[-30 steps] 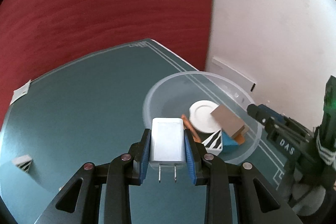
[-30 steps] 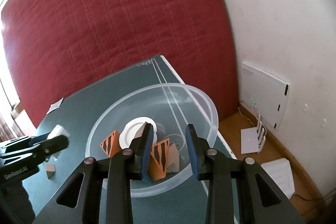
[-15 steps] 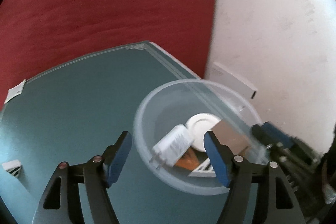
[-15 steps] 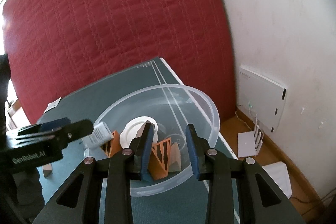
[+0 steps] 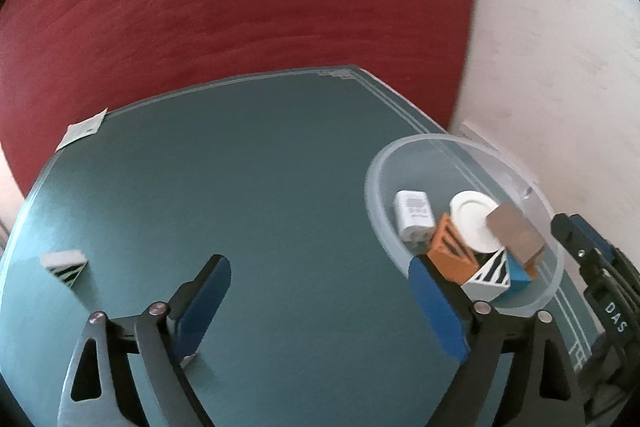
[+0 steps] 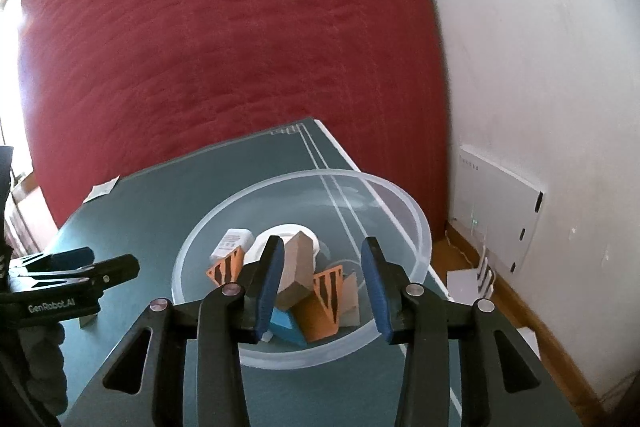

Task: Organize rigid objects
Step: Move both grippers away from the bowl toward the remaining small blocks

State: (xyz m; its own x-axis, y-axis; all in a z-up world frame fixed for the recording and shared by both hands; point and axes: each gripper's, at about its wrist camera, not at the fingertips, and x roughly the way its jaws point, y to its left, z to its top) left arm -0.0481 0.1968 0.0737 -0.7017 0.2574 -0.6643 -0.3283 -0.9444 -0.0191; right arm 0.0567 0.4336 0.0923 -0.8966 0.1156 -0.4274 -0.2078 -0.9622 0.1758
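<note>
A clear plastic bowl [image 5: 436, 137] stands near the right edge of the green table [image 5: 260, 167]. In it lie a white plug charger [image 5: 414, 215], a white round lid [image 5: 474, 223], a brown block [image 5: 514, 233], an orange striped block [image 5: 450, 255], a black-and-white striped wedge [image 5: 490, 277] and a blue block [image 5: 518, 277]. My left gripper [image 5: 318, 267] is left of the bowl over bare table, its jaws still opening wide with nothing between them. My right gripper [image 6: 322, 247] hangs over the bowl's [image 6: 332, 173] near rim. Its jaws are opening, and the brown block [image 6: 298, 267] below them is not gripped.
A small black-and-white striped wedge [image 5: 64, 263] sits on the table's left side. A paper tag [image 5: 82, 129] lies at the far left corner. A red quilted panel stands behind the table. A white box [image 6: 500, 223] leans on the wall right of the table edge.
The left gripper opened and let the white charger drop into the bowl, then swung left, away from the bowl. The right gripper's jaws have widened a little.
</note>
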